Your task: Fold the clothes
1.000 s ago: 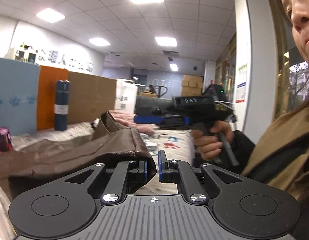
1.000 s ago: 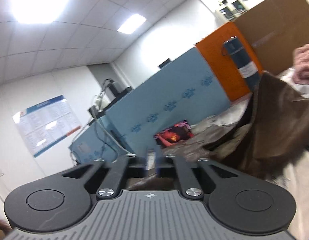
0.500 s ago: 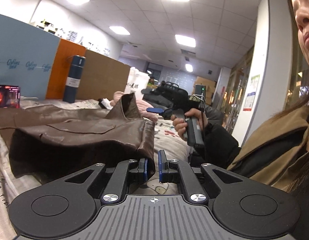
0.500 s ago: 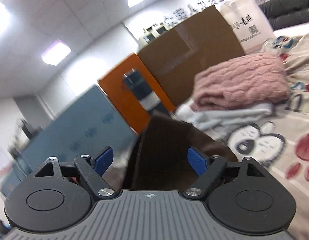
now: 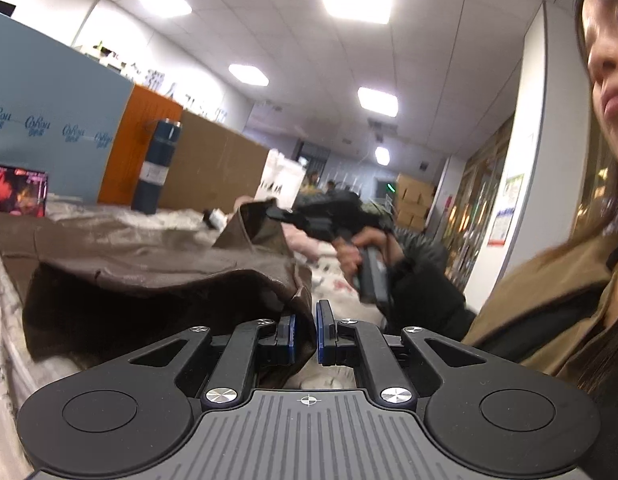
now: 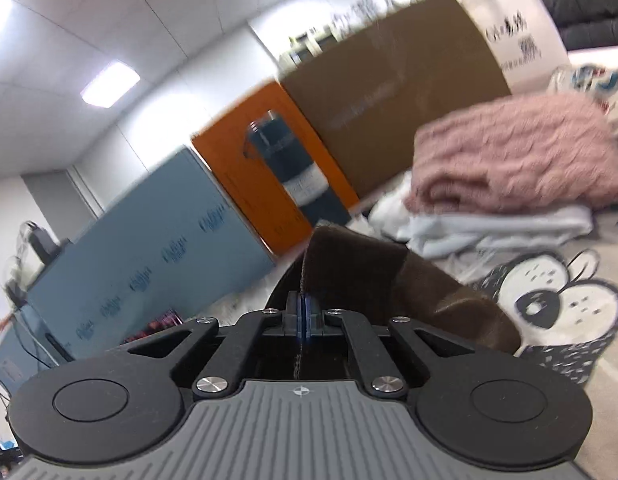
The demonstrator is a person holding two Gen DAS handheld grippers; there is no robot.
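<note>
A brown leather-like garment (image 5: 149, 264) lies spread and partly folded on the patterned bed sheet (image 5: 5, 364). My left gripper (image 5: 305, 332) is shut on its near corner and holds that corner up. My right gripper (image 6: 303, 312) is shut on another edge of the same brown garment (image 6: 369, 276), which rises above its fingers. The right gripper (image 5: 309, 216) also shows in the left wrist view, held in a hand at the garment's far edge.
A folded pink knit sweater (image 6: 517, 152) lies on folded white clothes (image 6: 497, 228) at the right. A dark blue bottle (image 5: 157, 168) stands by orange, blue and brown boards. A red box (image 5: 17, 194) sits far left. The person's torso (image 5: 549, 320) is close on the right.
My right gripper was open half a second ago and has now shut on the garment's edge. My left gripper has kept its hold on the corner.
</note>
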